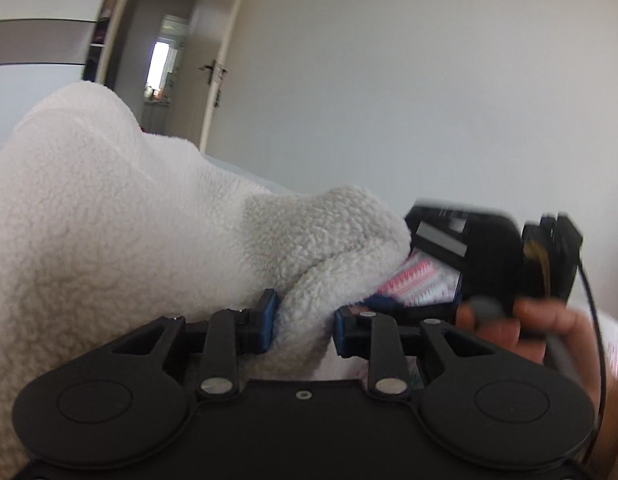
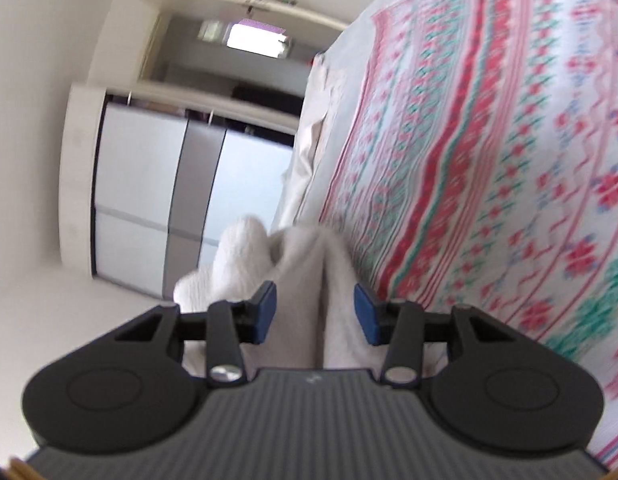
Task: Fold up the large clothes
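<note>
A thick white fleece garment [image 1: 109,216] with a red, green and white patterned outer side fills the left of the left wrist view. My left gripper [image 1: 305,320] is shut on a fold of its white fleece. The right gripper's body [image 1: 489,256] and the hand holding it show blurred at the right, close beside the left one. In the right wrist view my right gripper [image 2: 315,312] is shut on a bunched fold of the white fleece [image 2: 309,280], held up beside the patterned side [image 2: 489,160].
A pale wall [image 1: 389,80] and an open doorway [image 1: 165,60] lie beyond the garment. A wardrobe with grey and white doors [image 2: 157,184] shows in the tilted right wrist view. A light bed sheet edge [image 2: 309,140] runs beside the pattern.
</note>
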`<state>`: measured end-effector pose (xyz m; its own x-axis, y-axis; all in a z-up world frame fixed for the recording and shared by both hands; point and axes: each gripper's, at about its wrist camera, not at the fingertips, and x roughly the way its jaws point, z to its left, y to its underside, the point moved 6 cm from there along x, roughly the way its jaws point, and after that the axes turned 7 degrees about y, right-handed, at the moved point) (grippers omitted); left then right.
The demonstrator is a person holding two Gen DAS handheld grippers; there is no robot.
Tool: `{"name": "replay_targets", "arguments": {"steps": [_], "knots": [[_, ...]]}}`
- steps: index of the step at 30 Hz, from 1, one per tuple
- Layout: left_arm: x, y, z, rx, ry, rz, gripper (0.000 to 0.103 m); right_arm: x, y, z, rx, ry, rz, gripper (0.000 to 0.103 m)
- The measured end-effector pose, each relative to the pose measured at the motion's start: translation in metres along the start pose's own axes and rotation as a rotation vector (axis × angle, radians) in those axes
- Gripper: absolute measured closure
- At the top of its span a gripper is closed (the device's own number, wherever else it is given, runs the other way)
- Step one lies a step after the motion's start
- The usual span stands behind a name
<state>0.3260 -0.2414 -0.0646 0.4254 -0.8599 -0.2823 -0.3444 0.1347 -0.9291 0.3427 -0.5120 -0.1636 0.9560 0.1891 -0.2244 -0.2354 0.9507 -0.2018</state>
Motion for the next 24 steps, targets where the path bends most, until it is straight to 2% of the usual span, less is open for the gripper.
{"name": "replay_targets", "arguments": {"steps": [1, 3, 4, 5, 7, 8, 10, 13, 14, 15, 17, 18, 20, 21, 22, 24], "knots": [[-0.002, 0.000, -0.001, 0.016, 0.006, 0.013, 0.074, -0.005, -0.004, -0.003, 0.024, -0.021, -0.011, 0.040], [-0.005, -0.002, -0.001, 0.028, 0.013, 0.032, 0.074, -0.009, -0.011, 0.000, 0.050, -0.059, -0.029, 0.037], [-0.005, -0.001, -0.005, 0.033, 0.013, 0.039, 0.074, -0.016, -0.015, 0.002, 0.046, -0.083, -0.033, 0.030], [-0.004, -0.005, -0.006, 0.040, 0.010, 0.045, 0.074, -0.017, -0.014, 0.010, 0.028, -0.101, -0.034, 0.019], [-0.005, -0.006, -0.008, 0.059, 0.002, 0.053, 0.074, -0.017, -0.010, 0.035, -0.054, -0.116, -0.036, 0.010], [-0.005, -0.004, -0.011, 0.071, -0.003, 0.055, 0.074, -0.017, -0.008, 0.046, -0.112, -0.108, -0.035, 0.009], [-0.004, -0.005, -0.011, 0.091, -0.010, 0.059, 0.074, -0.011, 0.002, 0.070, -0.262, -0.045, -0.043, 0.008], [-0.008, -0.004, -0.015, 0.118, -0.025, 0.068, 0.074, 0.014, 0.025, 0.092, -0.545, 0.130, -0.083, 0.009], [-0.012, -0.002, -0.018, 0.130, -0.032, 0.071, 0.072, 0.020, 0.034, 0.091, -0.614, 0.181, -0.081, 0.016], [-0.014, -0.003, -0.019, 0.143, -0.033, 0.092, 0.071, 0.028, 0.042, 0.084, -0.659, 0.231, -0.072, 0.018], [-0.014, -0.004, -0.016, 0.169, -0.019, 0.144, 0.070, 0.039, 0.042, 0.062, -0.646, 0.344, -0.061, 0.019], [-0.020, -0.008, -0.014, 0.166, 0.003, 0.152, 0.066, 0.044, 0.038, 0.047, -0.597, 0.363, -0.023, 0.019], [-0.039, -0.017, -0.007, 0.114, 0.001, 0.120, 0.052, 0.043, 0.029, 0.026, -0.442, 0.313, 0.045, 0.019], [-0.047, -0.024, 0.001, 0.060, -0.002, 0.099, 0.037, 0.044, 0.026, 0.022, -0.402, 0.287, 0.074, 0.019], [-0.058, -0.028, 0.008, -0.009, 0.002, 0.079, 0.023, 0.044, 0.025, 0.023, -0.399, 0.265, 0.096, 0.018], [-0.080, -0.037, 0.025, -0.153, 0.022, 0.037, 0.011, 0.045, 0.026, 0.031, -0.438, 0.242, 0.118, 0.018]]}}
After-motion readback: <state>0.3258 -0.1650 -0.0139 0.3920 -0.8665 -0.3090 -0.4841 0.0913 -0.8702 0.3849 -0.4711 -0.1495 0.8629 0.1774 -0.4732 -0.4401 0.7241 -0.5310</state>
